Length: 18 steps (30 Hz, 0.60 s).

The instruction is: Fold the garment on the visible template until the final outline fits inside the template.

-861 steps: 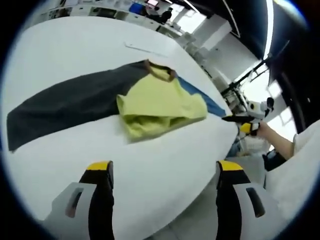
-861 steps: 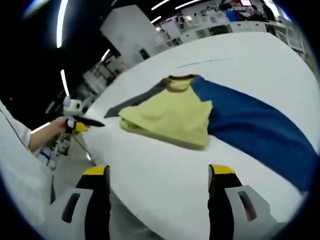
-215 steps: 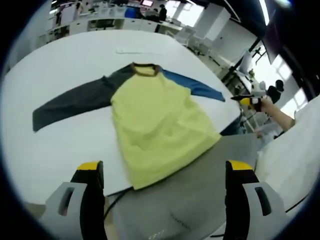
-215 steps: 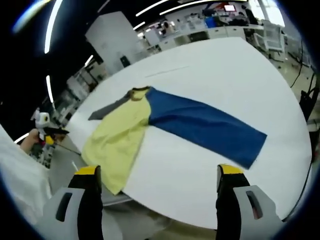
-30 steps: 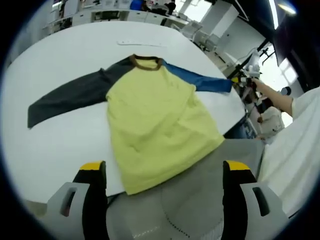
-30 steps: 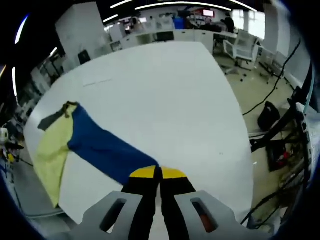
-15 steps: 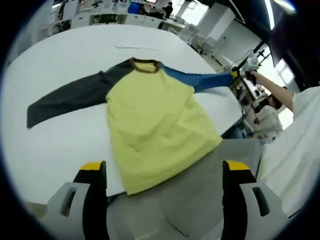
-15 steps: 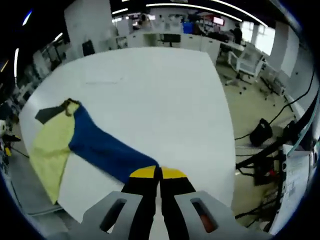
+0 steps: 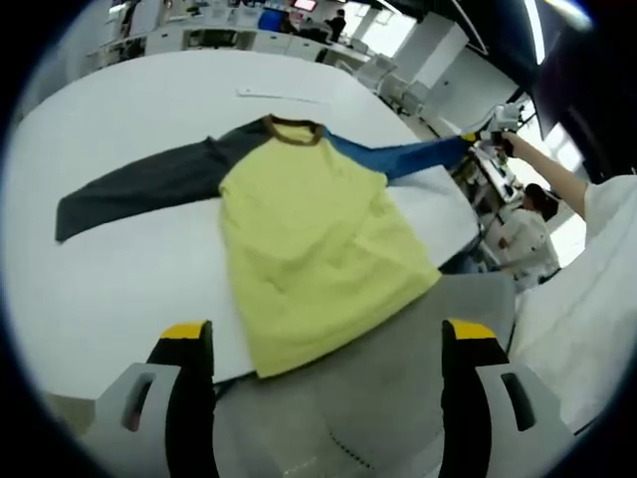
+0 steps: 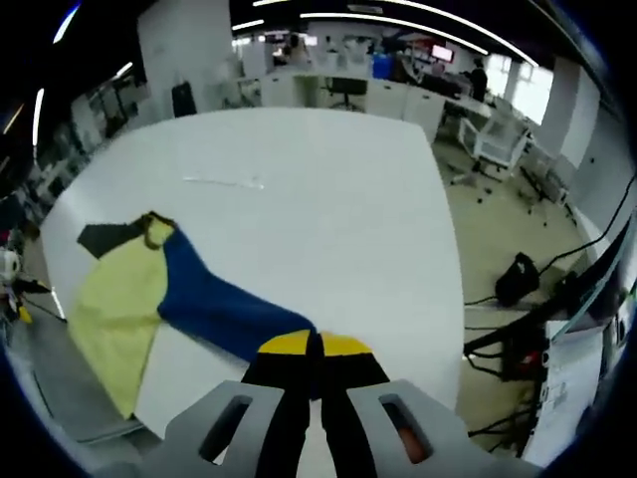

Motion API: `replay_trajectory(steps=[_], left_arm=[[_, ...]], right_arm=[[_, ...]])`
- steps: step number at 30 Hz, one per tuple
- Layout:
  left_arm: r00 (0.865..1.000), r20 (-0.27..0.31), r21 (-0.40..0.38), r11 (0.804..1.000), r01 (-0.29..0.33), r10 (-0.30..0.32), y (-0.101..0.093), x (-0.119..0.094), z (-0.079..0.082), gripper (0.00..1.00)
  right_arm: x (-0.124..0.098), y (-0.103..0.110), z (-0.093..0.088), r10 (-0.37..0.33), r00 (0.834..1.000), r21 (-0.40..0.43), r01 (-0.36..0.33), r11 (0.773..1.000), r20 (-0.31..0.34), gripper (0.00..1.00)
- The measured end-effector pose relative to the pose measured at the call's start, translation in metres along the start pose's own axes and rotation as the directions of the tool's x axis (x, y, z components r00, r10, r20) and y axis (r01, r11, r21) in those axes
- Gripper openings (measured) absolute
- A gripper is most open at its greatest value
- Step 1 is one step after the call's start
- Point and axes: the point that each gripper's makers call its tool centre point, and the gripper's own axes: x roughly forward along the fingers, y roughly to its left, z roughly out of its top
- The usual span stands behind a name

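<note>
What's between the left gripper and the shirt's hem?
In the left gripper view, a grey surface off the table's edge lies between the open left gripper and the shirt's hem.

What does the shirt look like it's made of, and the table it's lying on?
The shirt looks like soft, matte knit fabric, likely cotton jersey: it creases and its blue sleeve drapes limply from the right gripper. The table looks like a smooth, hard white top with slight sheen, perhaps laminate.
</note>
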Motion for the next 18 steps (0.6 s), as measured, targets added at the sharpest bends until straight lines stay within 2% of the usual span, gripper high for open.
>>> replay_trajectory(steps=[11,14,18], left_arm=[[1.000,0.010,0.032,0.999,0.019,-0.020,0.002,-0.011,0.002,0.91],[1.000,0.014,0.041,0.999,0.022,-0.023,0.004,-0.014,0.003,0.91],[0.999,0.021,0.045,0.999,0.027,-0.028,0.006,-0.018,0.001,0.91]], right_arm=[[-0.025,0.016,0.028,0.013,0.998,0.024,-0.014,1.000,0.060,0.02],[-0.034,0.031,0.037,0.015,0.997,0.011,-0.015,1.000,0.072,0.02],[-0.043,0.039,0.045,0.016,0.996,-0.010,-0.016,1.000,0.083,0.02]])
